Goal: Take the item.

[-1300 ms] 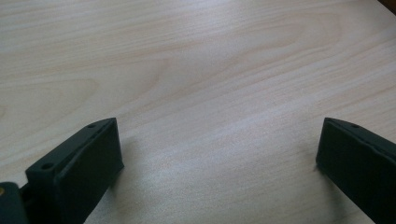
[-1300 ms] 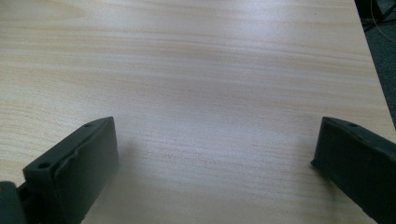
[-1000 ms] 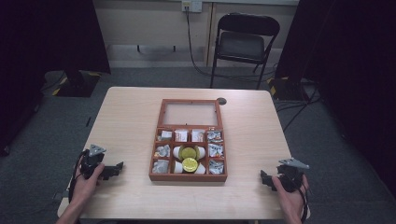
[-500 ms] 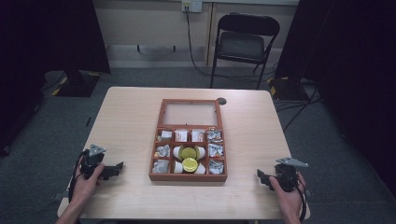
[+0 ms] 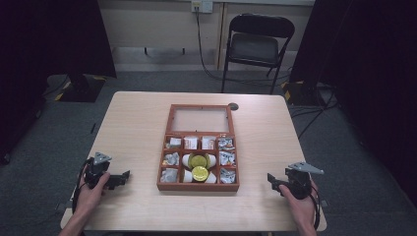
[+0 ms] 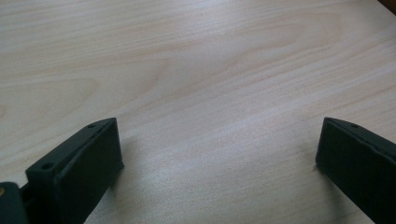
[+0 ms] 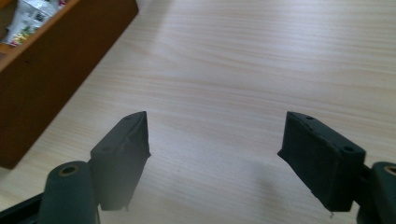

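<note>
1. Light wood table (image 5: 137, 123); a brown wooden box (image 5: 198, 184) sits at its centre with the lid (image 5: 199, 119) opened flat on the far side, showing a pale panel.
2. The box is divided into compartments: small packets (image 5: 226, 143) fill the outer cells, and two yellow-topped white cups (image 5: 198, 161) sit in the middle column, one behind the other.
3. Left gripper (image 5: 120, 178) rests near the table's near-left corner, held by the person's left hand (image 5: 93, 189), pointing right toward the box, well apart from it.
4. In the left gripper view the left gripper's (image 6: 219, 154) jaws stand wide apart with nothing between them, only bare wood grain.
5. Right gripper (image 5: 271, 180) is at the near-right corner, in the right hand (image 5: 301, 199), pointing left toward the box, near it but apart.
6. In the right gripper view the right gripper's (image 7: 214, 140) jaws are spread wide, released, gripping nothing; the box's brown side wall (image 7: 51, 70) shows at upper left with a packet (image 7: 32, 14) visible inside.
7. Small dark round thing (image 5: 233, 106) on the table just beyond the lid's far-right corner; too small to tell what it is.
8. Black folding chair (image 5: 255, 44) stands beyond the far edge; the floor is grey.
</note>
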Demonstrator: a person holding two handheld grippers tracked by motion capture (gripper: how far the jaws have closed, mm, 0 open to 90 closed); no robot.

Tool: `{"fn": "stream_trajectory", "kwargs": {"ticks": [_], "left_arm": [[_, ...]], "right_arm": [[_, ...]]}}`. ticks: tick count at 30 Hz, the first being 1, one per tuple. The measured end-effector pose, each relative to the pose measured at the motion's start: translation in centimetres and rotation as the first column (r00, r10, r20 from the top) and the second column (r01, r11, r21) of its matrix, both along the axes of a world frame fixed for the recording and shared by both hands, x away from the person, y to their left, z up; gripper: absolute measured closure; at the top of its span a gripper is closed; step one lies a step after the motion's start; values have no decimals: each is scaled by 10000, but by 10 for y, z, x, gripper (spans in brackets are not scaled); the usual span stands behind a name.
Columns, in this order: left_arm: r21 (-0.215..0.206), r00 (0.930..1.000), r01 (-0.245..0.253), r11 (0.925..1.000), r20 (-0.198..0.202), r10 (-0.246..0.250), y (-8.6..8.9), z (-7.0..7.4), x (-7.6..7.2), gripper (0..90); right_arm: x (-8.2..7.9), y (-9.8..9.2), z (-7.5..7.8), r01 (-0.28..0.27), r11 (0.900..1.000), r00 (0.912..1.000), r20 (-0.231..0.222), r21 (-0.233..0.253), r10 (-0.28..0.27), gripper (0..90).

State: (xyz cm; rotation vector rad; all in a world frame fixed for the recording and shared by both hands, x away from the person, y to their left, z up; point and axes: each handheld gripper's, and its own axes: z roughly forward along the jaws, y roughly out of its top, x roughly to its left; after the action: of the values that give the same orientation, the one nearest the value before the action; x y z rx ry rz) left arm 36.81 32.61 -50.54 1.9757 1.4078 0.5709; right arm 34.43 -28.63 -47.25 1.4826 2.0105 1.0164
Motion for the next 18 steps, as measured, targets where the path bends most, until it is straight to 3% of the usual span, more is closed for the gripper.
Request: {"fn": "stream_trajectory", "kwargs": {"ticks": [10, 18], "left_arm": [[-9, 10000, 4, 10000, -6, -4, 0, 0, 0, 0], [-13, 10000, 3, 10000, -6, -3, 0, 0, 0, 0]], "right_arm": [[-1, 12, 14, -668, 9977, 9974, 280, 139, 664, 267], [9, 24, 25, -904, 9956, 9950, 461, 251, 892, 292]]}}
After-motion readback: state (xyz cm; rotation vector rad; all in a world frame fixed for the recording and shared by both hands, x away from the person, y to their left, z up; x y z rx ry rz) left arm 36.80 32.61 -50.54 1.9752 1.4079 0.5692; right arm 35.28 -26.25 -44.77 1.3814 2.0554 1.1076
